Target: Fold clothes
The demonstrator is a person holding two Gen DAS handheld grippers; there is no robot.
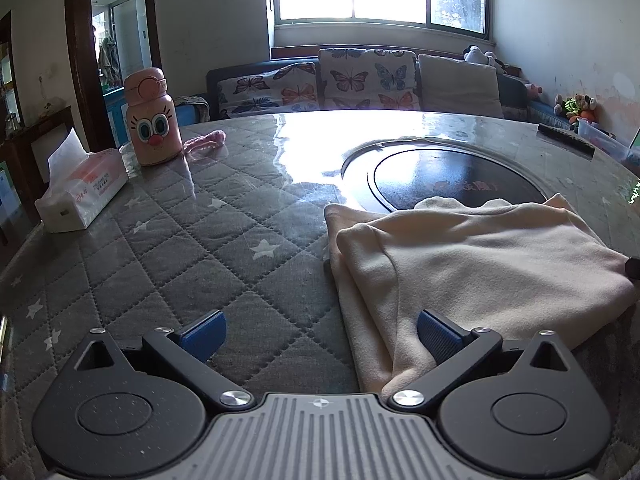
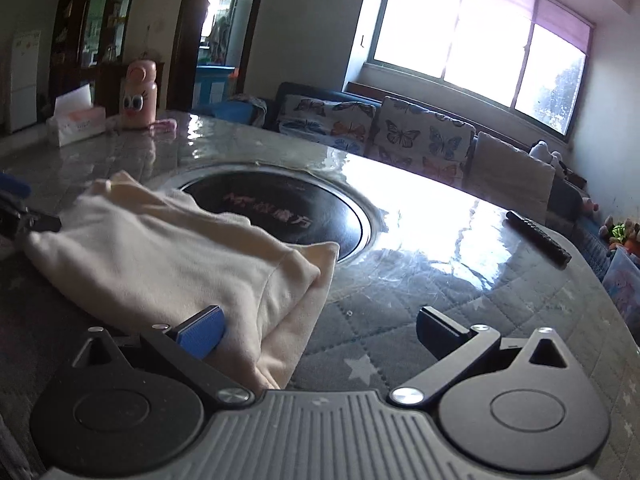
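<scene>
A cream garment (image 1: 472, 264) lies folded in layers on the quilted grey table cover (image 1: 180, 248), its far edge reaching the dark round inset. My left gripper (image 1: 320, 334) is open at the garment's near left corner, right finger over the cloth, left finger over bare cover. In the right wrist view the same garment (image 2: 168, 256) lies to the left. My right gripper (image 2: 320, 334) is open at its near right corner, the left blue pad (image 2: 202, 334) against the fold, the right finger above the cover. The left gripper's tip (image 2: 16, 208) shows at the far left edge.
A dark round hotplate inset (image 1: 452, 180) sits mid-table. A pink cartoon bottle (image 1: 151, 118), a tissue box (image 1: 82, 192) and a pink cloth scrap (image 1: 204, 142) stand at the far left. A black remote (image 2: 538, 237) lies at the right. A butterfly-cushioned sofa (image 1: 352, 80) is behind.
</scene>
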